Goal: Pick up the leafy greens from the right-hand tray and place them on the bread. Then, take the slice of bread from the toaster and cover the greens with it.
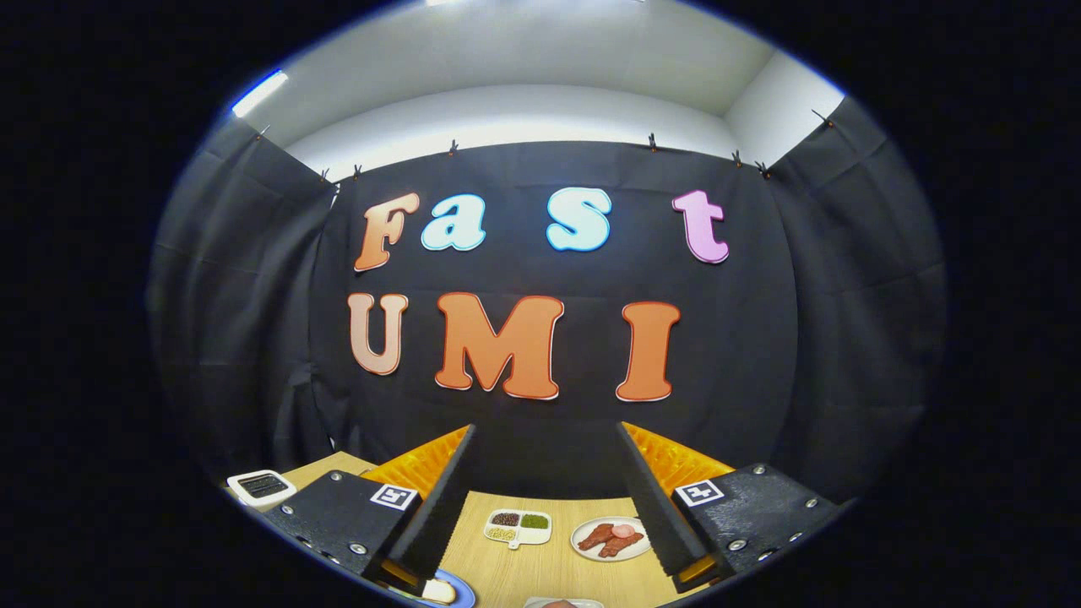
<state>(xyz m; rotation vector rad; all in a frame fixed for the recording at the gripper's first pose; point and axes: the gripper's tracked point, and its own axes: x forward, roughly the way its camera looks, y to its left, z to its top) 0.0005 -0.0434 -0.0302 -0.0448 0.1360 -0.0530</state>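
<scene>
The gripper (545,498) hangs above the wooden worktop (540,566) with its fingers spread wide and nothing between them. Close under the left finger, a slice of bread (437,591) lies on a blue plate (456,584). Between the fingers, farther on, sit a small divided dish (518,528) and a white plate of meat (611,538). A white toaster (262,486) stands beyond the left finger. The leafy greens cannot be made out.
</scene>
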